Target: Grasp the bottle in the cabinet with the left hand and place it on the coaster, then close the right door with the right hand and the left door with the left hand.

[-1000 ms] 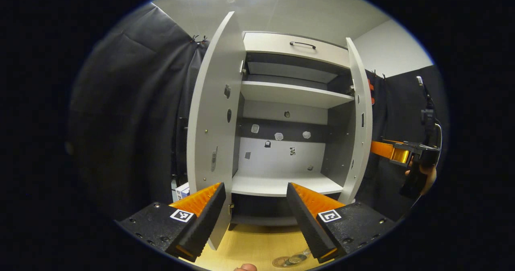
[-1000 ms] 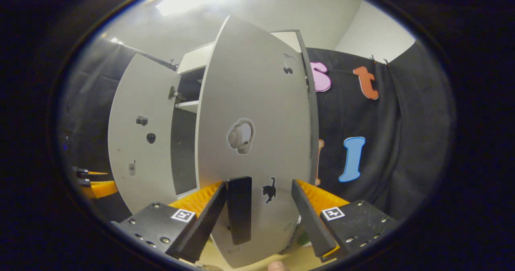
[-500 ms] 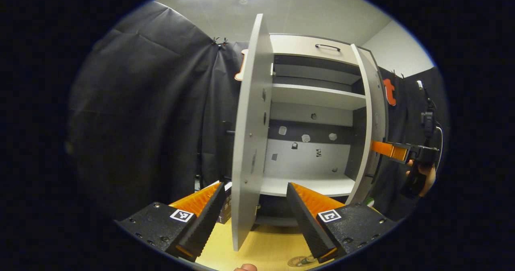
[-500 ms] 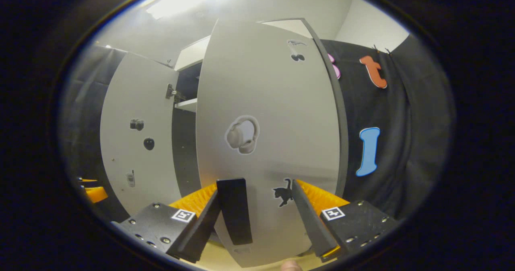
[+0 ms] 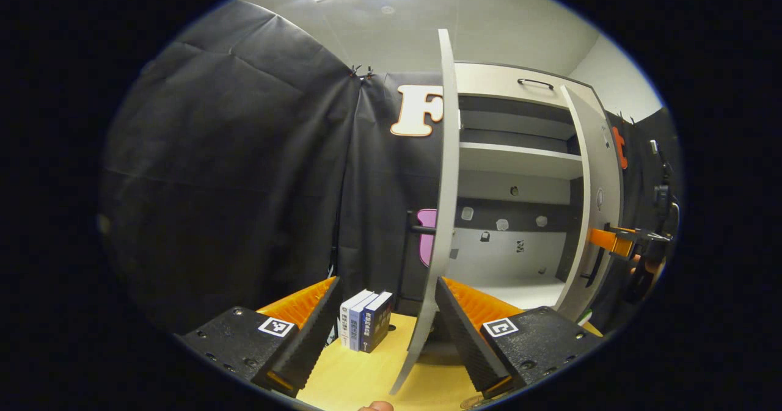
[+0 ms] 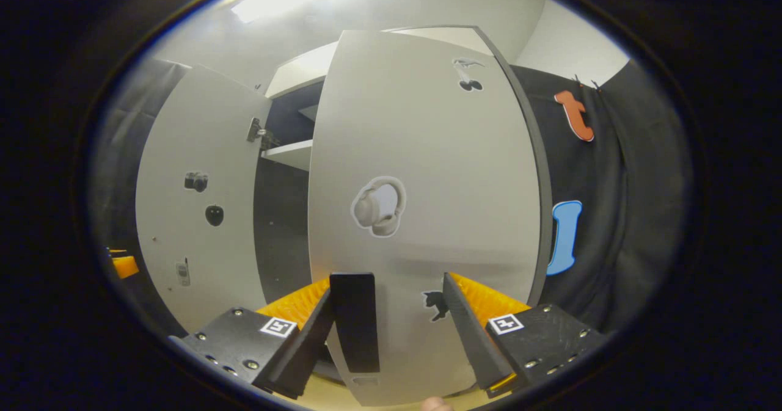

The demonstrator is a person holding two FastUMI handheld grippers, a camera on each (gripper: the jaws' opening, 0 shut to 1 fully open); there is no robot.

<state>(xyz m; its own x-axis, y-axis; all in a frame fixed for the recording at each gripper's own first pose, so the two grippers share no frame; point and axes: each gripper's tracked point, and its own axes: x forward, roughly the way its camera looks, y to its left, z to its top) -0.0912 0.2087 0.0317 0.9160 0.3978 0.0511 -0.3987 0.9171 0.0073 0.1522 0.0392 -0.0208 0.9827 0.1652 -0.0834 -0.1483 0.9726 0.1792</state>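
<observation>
Doors first: both cabinet doors stand ajar. In the right gripper view the right door [image 6: 421, 173] takes the middle of the frame, its outer face toward the camera, with a headphone sticker [image 6: 379, 206] at its centre, a small dark sticker near its top and a cat sticker low down. A black handle [image 6: 355, 320] stands upright at the door's lower left, just inside the right gripper [image 6: 391, 331]; the fingers are spread wide, the left one right beside the handle, though whether it touches I cannot tell. The left door [image 6: 195, 197] hangs open at the frame's left, its inner face dotted with small stickers, and a white shelf [image 6: 290, 153] shows in the gap between the two doors.

In the left gripper view the left door [image 5: 441, 203] is seen edge-on, running from upper centre down to the bottom, and it passes between the parted fingers of the left gripper [image 5: 388, 331], nearer the right finger. Right of it the cabinet [image 5: 519, 154] is open, with a drawer handle at its top and pale shelves. The bottle's place cannot be made out. Three books [image 5: 365, 319] stand upright on the wooden table [image 5: 360, 377] at lower centre. At the far right a hand [image 5: 649, 263] holds the other gripper against the right door.
</observation>
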